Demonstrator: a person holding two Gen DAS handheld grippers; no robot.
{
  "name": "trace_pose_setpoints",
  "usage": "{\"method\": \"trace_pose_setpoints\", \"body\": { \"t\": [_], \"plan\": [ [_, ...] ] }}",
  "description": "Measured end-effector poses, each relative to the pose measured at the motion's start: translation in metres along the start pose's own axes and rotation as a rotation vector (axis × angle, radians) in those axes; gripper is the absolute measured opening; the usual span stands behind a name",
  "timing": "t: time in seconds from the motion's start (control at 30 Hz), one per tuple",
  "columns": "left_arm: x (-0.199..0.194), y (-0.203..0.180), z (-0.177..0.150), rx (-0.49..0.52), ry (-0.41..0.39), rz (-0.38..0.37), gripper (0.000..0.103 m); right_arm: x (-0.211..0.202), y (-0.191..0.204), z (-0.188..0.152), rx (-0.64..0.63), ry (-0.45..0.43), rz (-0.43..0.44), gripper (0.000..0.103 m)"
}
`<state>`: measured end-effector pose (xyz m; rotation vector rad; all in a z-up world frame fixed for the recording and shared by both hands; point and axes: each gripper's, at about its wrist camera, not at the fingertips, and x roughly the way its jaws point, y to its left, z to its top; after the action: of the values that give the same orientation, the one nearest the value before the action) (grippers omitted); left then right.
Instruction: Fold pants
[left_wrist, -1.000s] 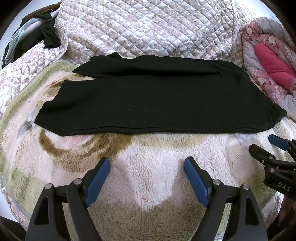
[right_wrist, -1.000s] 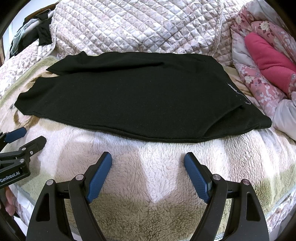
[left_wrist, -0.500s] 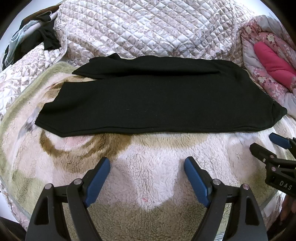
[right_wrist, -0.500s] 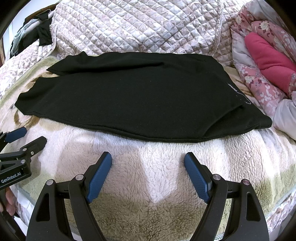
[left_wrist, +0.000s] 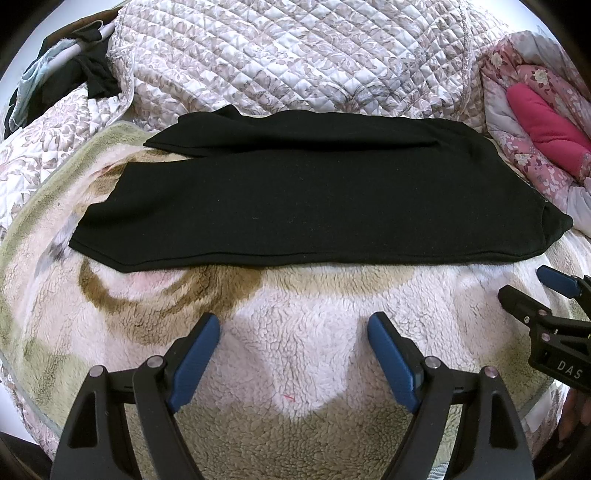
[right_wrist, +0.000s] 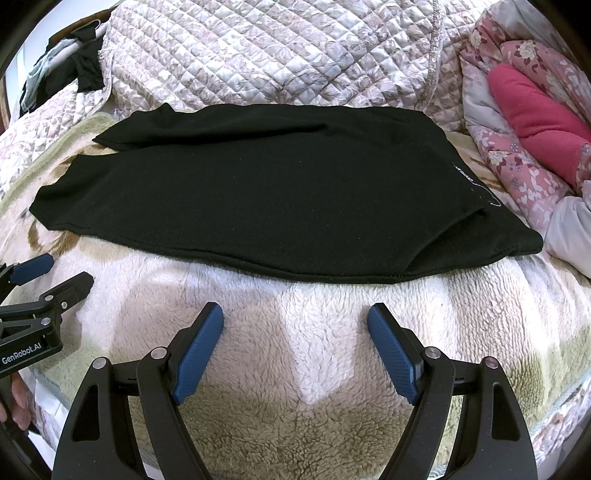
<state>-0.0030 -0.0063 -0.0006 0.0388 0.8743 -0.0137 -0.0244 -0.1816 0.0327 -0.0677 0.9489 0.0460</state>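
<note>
One pair of black pants (left_wrist: 314, 192), two grippers — left (left_wrist: 293, 354), right (right_wrist: 295, 350) — one fleece blanket (left_wrist: 295, 332), perhaps two quilts (left_wrist: 295, 55).

The pants (left_wrist: 317, 206) were a matt black knit cloth, fine-grained and lint-flecked. Beneath them the blanket (left_wrist: 303, 332) looked like thick, curly fleece, rough and woolly. Behind, the quilt (right_wrist: 277, 55) was smooth stitched cloth with a faint sheen. The left gripper (left_wrist: 293, 354) and right gripper (right_wrist: 295, 350) were of matt black plastic with small shiny metal pins, their blue pads (right_wrist: 393, 358) finely textured.
</note>
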Motion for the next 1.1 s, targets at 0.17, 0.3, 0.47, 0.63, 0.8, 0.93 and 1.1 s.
{"method": "trace_pose_setpoints", "body": {
  "t": [0.17, 0.3, 0.47, 0.63, 0.8, 0.93, 1.1],
  "plan": [
    [0.0002, -0.0003, -0.0001, 0.0, 0.0, 0.0, 0.085, 0.0002, -0.0014, 0.0, 0.001, 0.001, 0.001, 0.08],
    [0.0002, -0.0003, -0.0002, 0.001, 0.0, -0.001, 0.085, 0.0002, -0.001, 0.0, 0.0, 0.001, 0.004, 0.08],
    [0.0001, 0.0, -0.0007, 0.001, -0.001, 0.0, 0.085, 0.0001, -0.0009, -0.0005, 0.003, 0.002, 0.005, 0.08],
    [0.0001, 0.0001, -0.0006, 0.001, -0.001, -0.001, 0.085, -0.0006, -0.0014, -0.0014, 0.005, -0.005, 0.011, 0.081],
    [0.0004, -0.0023, -0.0014, 0.01, -0.007, 0.0, 0.085, -0.0026, -0.0045, -0.0006, 0.018, -0.008, 0.032, 0.081],
    [-0.0002, -0.0017, -0.0026, 0.006, -0.01, -0.004, 0.085, -0.0055, -0.0029, -0.0009, 0.002, -0.01, 0.032, 0.081],
    [-0.002, -0.0009, -0.0026, -0.001, -0.013, -0.007, 0.085, -0.0066, -0.003, -0.0013, 0.003, -0.009, 0.036, 0.081]
  ]
}}
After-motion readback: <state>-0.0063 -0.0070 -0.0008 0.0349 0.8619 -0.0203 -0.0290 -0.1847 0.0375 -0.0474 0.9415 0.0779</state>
